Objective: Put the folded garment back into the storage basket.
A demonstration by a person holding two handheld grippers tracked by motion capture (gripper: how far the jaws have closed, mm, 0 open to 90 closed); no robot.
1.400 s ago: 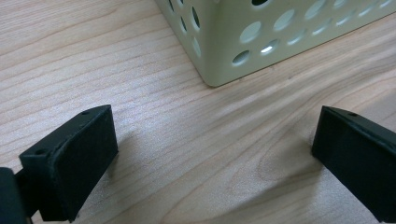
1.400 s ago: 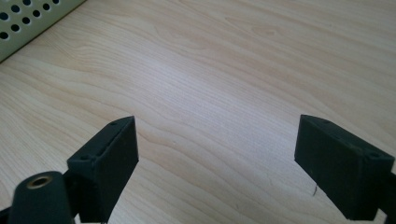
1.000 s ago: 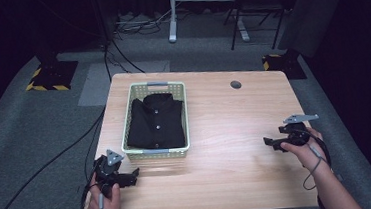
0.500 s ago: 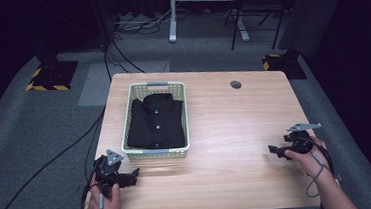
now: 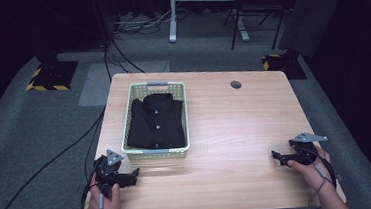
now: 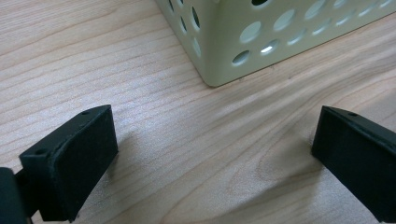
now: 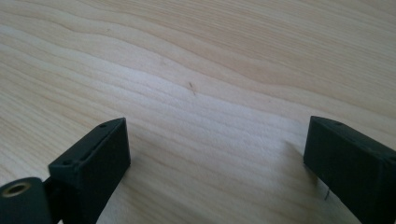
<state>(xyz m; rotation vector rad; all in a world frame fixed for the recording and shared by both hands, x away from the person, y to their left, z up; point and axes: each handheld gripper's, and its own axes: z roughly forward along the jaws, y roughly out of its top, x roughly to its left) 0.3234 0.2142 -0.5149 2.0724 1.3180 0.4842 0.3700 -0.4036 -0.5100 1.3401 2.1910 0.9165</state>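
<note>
Left gripper (image 5: 129, 177): it rests low at the near left corner of the table (image 5: 235, 130), held in the person's left hand (image 5: 105, 197), jaws spread wide with nothing between them. In the left gripper view the gripper (image 6: 210, 154) faces bare wood, and the near corner of the basket (image 6: 233, 42) stands just ahead of it, apart from both jaws.

Basket (image 5: 158, 152): pale green, perforated, set on the left half of the table with its long axis running away from the person. The folded black shirt (image 5: 156, 122) lies flat inside it, collar toward the far end, buttons in a line along that same axis. From the left gripper the shirt lies forward and slightly right, over the basket's near wall.

Right gripper (image 5: 278, 156): it sits at the near right edge of the table, held in the right hand (image 5: 311, 167), jaws likewise spread and empty; the right gripper view shows its gripper (image 7: 215, 158) over plain table surface. It points left toward the basket but stands well apart from it.

Judgement: the left gripper is clearly the nearer to the shirt; any reach must clear the near wall and come down from above
</note>
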